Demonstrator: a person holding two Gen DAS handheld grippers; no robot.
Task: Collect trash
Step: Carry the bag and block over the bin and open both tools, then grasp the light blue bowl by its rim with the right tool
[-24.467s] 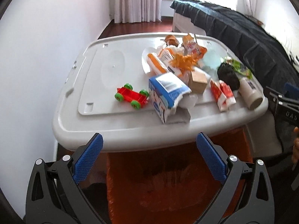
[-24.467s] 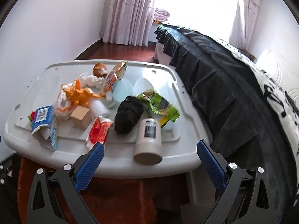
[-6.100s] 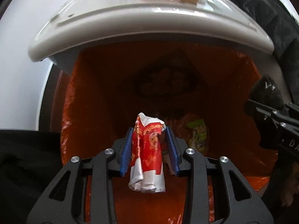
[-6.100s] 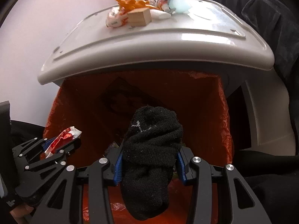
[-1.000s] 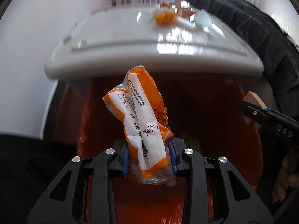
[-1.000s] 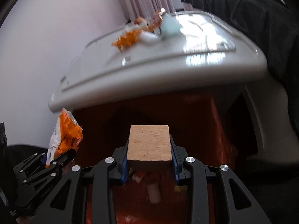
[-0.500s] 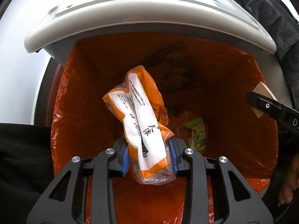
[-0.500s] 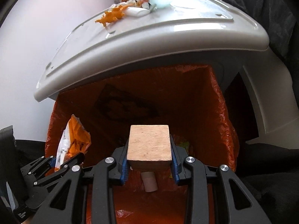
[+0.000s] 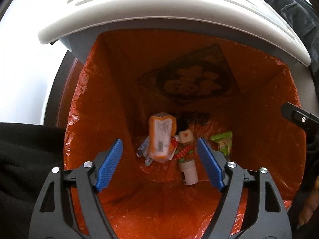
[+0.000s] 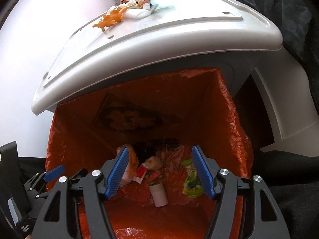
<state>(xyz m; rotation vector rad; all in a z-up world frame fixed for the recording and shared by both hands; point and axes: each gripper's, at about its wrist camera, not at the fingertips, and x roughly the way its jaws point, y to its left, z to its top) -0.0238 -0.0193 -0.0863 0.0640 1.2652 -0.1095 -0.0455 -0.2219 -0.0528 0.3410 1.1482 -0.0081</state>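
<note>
orange bin liner (image 9: 123, 91) sits under both your spread, empty tools: left tool (image 9: 159, 164), right tool (image 10: 160, 172). next, lift clear before reaching for far scraps (image 10: 127, 16) on the grey lid (image 10: 179, 31).

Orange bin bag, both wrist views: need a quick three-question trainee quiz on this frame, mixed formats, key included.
1. True or false: the left gripper grips the orange-and-white wrapper.
2. Multiple choice: the green snack packet lies A) on the white lid, B) in the orange bag, C) between the right gripper's fingers.
3. Fill in: trash not yet collected sits on the white ____.

Key
1. False. Both the left gripper and the right gripper are open and empty; the wrapper lies in the orange bag.
2. B
3. lid, where an orange scrap and other bits remain.
</note>
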